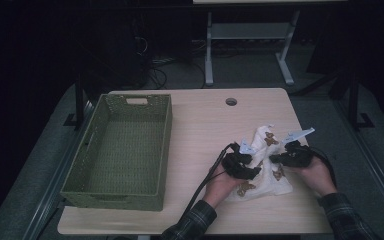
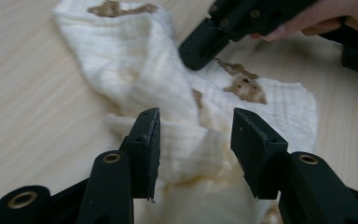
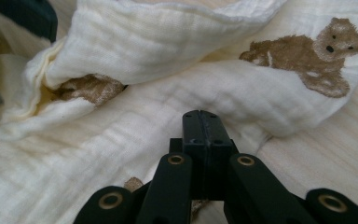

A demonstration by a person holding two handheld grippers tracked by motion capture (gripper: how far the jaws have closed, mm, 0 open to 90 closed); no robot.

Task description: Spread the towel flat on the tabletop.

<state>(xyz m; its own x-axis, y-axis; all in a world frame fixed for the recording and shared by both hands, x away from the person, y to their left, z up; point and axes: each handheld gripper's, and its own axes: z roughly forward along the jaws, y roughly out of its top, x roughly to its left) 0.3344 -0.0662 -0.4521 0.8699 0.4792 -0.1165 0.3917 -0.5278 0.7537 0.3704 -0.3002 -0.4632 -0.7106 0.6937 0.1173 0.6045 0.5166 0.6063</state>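
A crumpled cream muslin cloth point(image 1: 269, 147) printed with brown bears lies on the right half of the light wooden table point(image 1: 205, 125). My left gripper point(image 1: 256, 172) sits over the cloth's near-left part. In the left gripper view its jaws point(image 2: 196, 135) stand apart, open, astride a raised fold of the cloth point(image 2: 144, 60) without pressing it. My right gripper point(image 1: 273, 159) comes in from the right, and its shut tip point(image 2: 198, 49) rests against the fabric. In the right gripper view the jaws point(image 3: 203, 123) are closed together above the cloth point(image 3: 168, 42); no fabric shows between them.
An empty green woven basket point(image 1: 95, 135) takes up the table's left side. A round cable hole point(image 1: 231, 101) lies near the far edge. A cable trails from the left gripper toward the front edge. Table legs stand on the floor beyond.
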